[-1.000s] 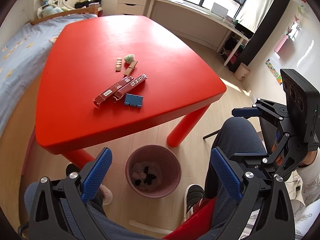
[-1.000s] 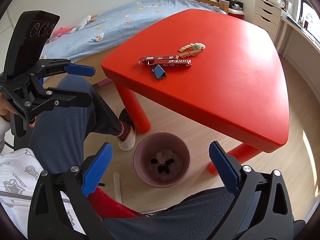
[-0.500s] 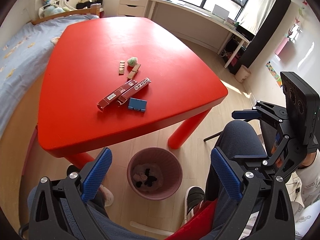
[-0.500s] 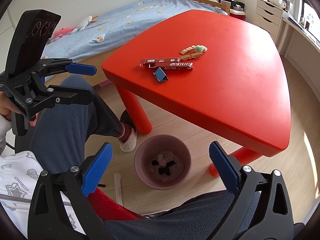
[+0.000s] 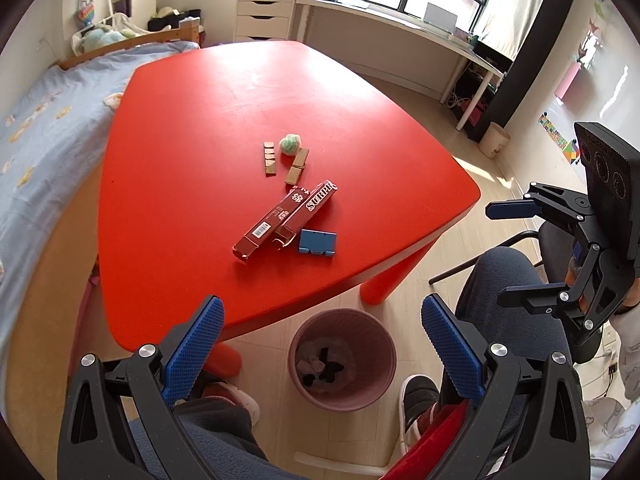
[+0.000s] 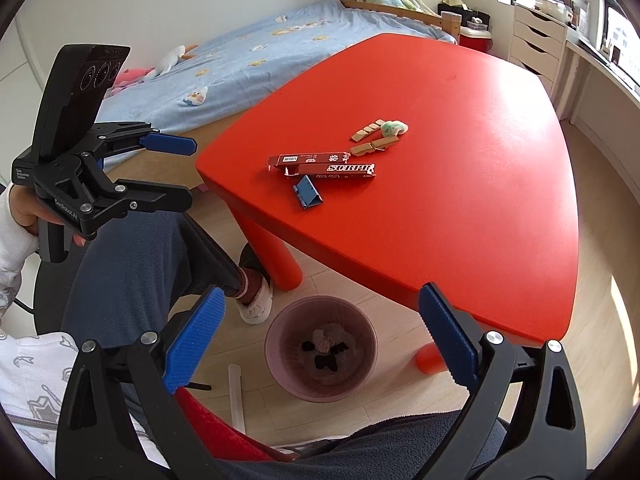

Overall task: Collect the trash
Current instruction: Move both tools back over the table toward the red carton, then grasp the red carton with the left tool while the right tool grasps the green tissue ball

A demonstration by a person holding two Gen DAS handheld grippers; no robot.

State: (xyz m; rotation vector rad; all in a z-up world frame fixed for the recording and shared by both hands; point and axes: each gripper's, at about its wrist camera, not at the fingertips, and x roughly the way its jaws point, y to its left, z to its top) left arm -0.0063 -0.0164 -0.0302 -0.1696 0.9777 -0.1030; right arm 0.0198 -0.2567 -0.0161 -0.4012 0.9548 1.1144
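1. Left wrist view: the left tongs hang spread wide and empty, above the near edge of the red worktop and the pink bin on the floor below it
2. Trash lies in a loose cluster on the worktop: two long brown-red cartons side by side and touching, a blue clip-like piece just beside their near end, and farther off some small tan wooden pieces and a green-white crumpled ball
3. The bin already holds crumpled pale scraps and dark bits
4. Right wrist view: the right tongs are also spread apart with nothing between them, held over the same bin, well apart from the trash on the worktop
5. The person sits at the worktop's corner, knees in dark trousers either side of the bin; a hand grips the left tool's handle
6. A bed with a light-blue cover stands beyond the worktop
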